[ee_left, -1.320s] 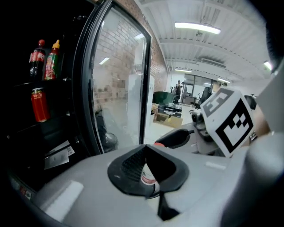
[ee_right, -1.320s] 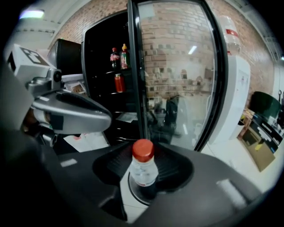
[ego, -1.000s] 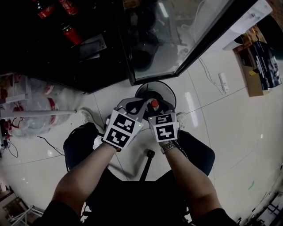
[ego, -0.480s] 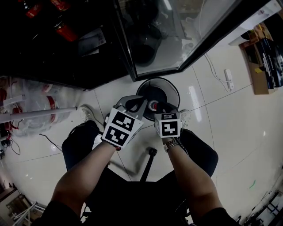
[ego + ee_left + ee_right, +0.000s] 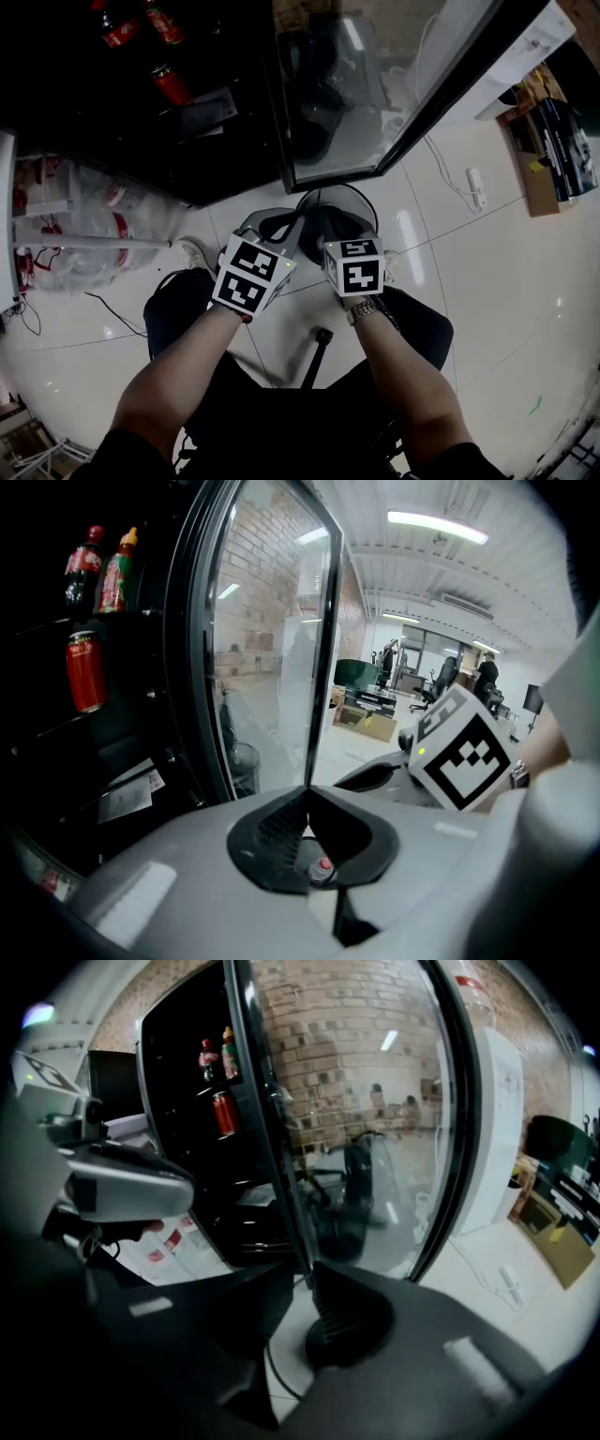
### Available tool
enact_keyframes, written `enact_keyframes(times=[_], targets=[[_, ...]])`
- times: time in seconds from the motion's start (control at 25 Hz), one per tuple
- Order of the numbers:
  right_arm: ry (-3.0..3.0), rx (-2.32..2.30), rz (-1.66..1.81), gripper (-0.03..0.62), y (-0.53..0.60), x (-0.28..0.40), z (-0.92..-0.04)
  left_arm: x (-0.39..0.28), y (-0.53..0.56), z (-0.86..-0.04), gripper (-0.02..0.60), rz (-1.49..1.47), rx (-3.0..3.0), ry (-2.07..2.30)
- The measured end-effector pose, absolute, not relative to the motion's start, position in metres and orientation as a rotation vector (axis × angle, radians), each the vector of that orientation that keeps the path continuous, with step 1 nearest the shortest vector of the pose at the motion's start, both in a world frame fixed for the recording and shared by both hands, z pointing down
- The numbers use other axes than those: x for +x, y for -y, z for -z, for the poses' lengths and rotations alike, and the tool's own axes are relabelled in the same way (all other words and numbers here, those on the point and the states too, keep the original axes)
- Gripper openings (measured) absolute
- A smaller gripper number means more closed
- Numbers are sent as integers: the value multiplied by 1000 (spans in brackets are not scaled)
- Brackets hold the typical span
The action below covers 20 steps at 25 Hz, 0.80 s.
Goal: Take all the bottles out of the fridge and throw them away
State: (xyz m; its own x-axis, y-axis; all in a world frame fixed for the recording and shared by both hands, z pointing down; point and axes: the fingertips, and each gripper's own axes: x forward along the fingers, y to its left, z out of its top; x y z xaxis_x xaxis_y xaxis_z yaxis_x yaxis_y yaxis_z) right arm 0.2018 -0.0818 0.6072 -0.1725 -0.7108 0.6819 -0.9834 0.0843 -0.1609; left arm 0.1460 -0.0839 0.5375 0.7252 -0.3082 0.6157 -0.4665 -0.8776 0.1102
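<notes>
The open fridge [image 5: 141, 112] holds a cola bottle [image 5: 117, 30] [image 5: 82, 564], a yellow-capped bottle [image 5: 164, 23] [image 5: 117, 569] and a red can [image 5: 172, 84] [image 5: 86, 672] on dark shelves. Both grippers hang side by side over the black round bin [image 5: 323, 190]. My left gripper [image 5: 281, 223] [image 5: 307, 794] is shut, tips touching, with nothing held. Beneath it a red-capped bottle [image 5: 323, 866] lies in the bin. My right gripper [image 5: 342, 225] [image 5: 303, 1279] has just been opening; only a narrow gap shows and nothing is between its jaws.
The fridge's glass door [image 5: 375, 84] stands swung open above the bin. A clear bag of red-labelled bottles [image 5: 84, 216] lies at the left. A power strip [image 5: 473, 175] and a cardboard box [image 5: 548, 141] are on the floor at the right.
A second ago my right gripper held a red-capped bottle over the bin; the bottle then dropped in and is gone from the head view. Both grippers have shifted slightly toward the fridge.
</notes>
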Motion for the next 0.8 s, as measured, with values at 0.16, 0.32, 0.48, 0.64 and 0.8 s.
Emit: enact_keyframes(times=[0.16,0.32,0.48,0.64,0.8], targets=[[2012,1672,-740,61,94,183,-565,130,93,-507,4,-843,2709,684],[2081,1675,-649,66,104,161,-523,105,101,-478,3,-798,2723,759],[2171,1667,-538,71,120,131,-477,73,113,-449,5,-749,2740,863],[2275,1635,-426,71,142,100,-435,41,127,-420,3,-691,2744,969],[2338,1605,-346,91,156,71,-400,10,138,-399,3,-632,2735,1064]])
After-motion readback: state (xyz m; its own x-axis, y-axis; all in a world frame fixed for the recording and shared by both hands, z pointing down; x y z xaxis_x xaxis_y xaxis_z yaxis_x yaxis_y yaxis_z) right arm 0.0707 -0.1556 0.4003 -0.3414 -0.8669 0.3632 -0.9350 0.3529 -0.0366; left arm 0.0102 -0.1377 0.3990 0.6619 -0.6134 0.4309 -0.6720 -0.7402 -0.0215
